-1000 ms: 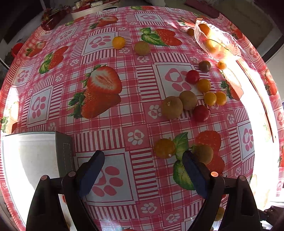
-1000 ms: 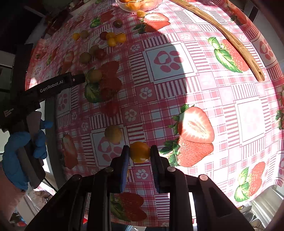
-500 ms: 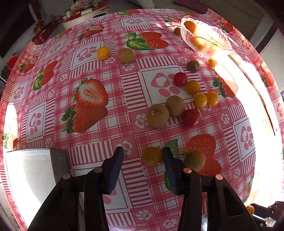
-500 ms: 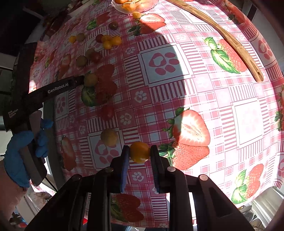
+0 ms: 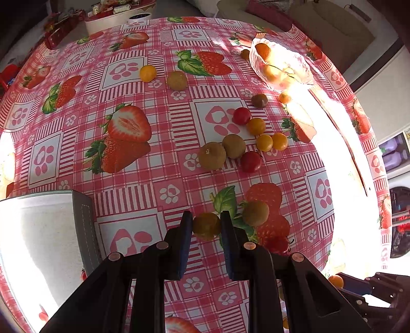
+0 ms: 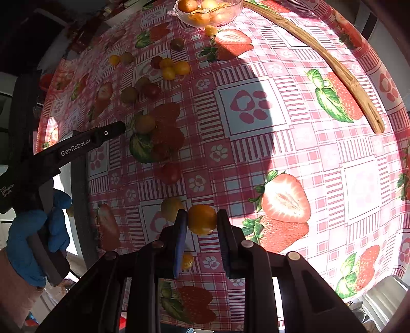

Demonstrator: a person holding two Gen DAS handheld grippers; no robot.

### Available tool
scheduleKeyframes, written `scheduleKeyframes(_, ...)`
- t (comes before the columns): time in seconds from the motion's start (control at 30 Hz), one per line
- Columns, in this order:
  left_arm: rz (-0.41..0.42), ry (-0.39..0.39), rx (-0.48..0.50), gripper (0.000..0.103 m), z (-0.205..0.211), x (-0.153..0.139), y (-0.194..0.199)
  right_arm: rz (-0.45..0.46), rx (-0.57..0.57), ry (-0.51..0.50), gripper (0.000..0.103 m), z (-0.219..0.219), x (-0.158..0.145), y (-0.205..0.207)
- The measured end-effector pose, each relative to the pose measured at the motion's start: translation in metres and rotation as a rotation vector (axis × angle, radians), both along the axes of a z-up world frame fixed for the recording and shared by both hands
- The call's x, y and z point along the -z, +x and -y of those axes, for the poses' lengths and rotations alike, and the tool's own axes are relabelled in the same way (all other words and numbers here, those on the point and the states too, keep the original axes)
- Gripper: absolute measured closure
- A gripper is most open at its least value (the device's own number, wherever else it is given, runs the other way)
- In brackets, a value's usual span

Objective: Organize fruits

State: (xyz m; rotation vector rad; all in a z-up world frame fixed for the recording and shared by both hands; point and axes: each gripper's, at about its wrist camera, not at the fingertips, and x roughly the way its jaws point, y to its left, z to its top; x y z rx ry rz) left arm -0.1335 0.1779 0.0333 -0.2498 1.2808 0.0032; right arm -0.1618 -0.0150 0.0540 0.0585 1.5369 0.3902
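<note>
My left gripper (image 5: pixel 206 225) is shut on a dull orange fruit (image 5: pixel 206 226) low over the strawberry-print tablecloth (image 5: pixel 159 158). A brownish-green fruit (image 5: pixel 255 213) lies just right of it. My right gripper (image 6: pixel 202 220) is shut on an orange fruit (image 6: pixel 202 219) and holds it above the cloth. A glass bowl (image 5: pixel 294 74) with orange and yellow fruits stands at the far right; it also shows in the right wrist view (image 6: pixel 232 14). Several small red, orange and brown fruits lie scattered between.
A long wooden stick (image 6: pixel 328 61) lies across the right of the table. A white and grey slab (image 5: pixel 38 230) sits at the near left edge. The left gripper (image 6: pixel 77 146), held by a blue-gloved hand (image 6: pixel 30 246), shows in the right wrist view.
My left gripper moved forward and right and closed its open jaws onto the dull orange fruit. My right gripper kept its orange fruit and barely moved.
</note>
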Motion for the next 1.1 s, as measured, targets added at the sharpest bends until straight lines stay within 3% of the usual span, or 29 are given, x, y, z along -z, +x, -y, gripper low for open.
scheduleKeyframes(0.3, 0.058, -0.009, -0.056, 0.079, -0.034, -0.025, -0.032, 0.036, -0.073, 0.014, 0.077, -0.032, -0.015, 0.003)
scheduleKeyframes(0.6, 0.086, 0.008, -0.197, 0.079, -0.094, -0.041, -0.075, 0.057, -0.202, 0.038, 0.077, -0.099, -0.025, -0.001)
scheduleKeyframes(0.83, 0.067, 0.048, -0.326, 0.079, -0.153, -0.036, -0.116, 0.079, -0.326, 0.066, 0.077, -0.168, -0.030, -0.006)
scheduleKeyframes(1.1, 0.022, 0.108, -0.396, 0.079, -0.204, -0.018, -0.141, 0.070, -0.428, 0.090, 0.077, -0.242, -0.023, -0.013)
